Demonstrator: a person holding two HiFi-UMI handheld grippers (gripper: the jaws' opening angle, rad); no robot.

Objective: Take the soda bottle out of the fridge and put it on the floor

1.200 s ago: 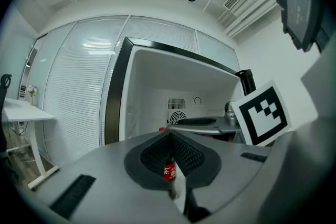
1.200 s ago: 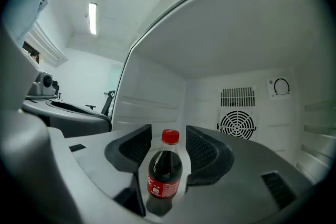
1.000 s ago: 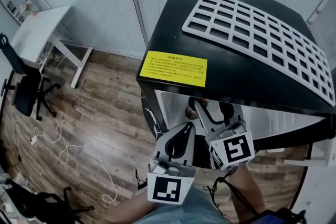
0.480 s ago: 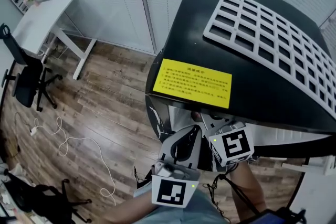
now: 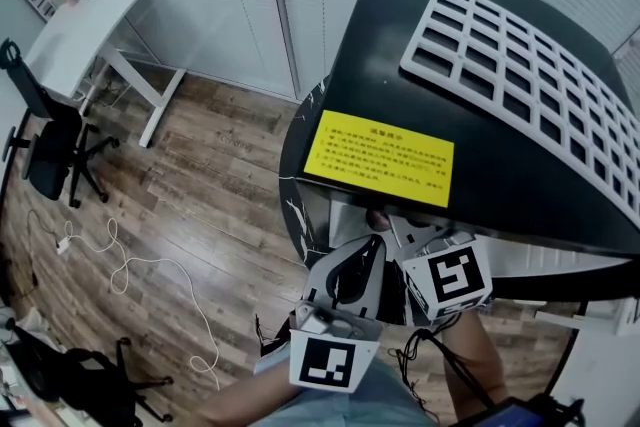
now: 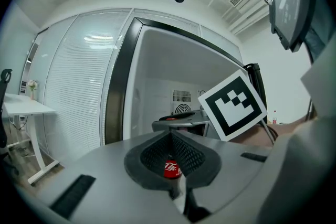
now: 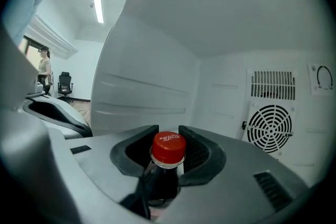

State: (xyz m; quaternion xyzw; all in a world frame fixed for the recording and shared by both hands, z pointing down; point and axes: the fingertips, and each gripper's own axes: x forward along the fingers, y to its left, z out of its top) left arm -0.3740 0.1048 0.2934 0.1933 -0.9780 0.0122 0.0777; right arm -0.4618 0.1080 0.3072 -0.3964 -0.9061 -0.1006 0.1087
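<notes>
White walls of the fridge [image 7: 152, 60] ringed the soda bottle [image 7: 160, 183] standing inside. Gripped so high, it could swing or slip as you drew it out. Your right gripper [image 7: 168, 128] had just been closing its jaws, and the pads looked pressed on the neck under the red cap [image 7: 168, 147]. Beside it, your left gripper [image 6: 171, 134] was closed on nothing.

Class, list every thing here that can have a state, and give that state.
fridge: open.
soda bottle: upright inside the fridge, capped.
left hand-held gripper: jaws together, empty.
right hand-held gripper: jaws have just been closing round the bottle's neck; firm grip unclear.
</notes>
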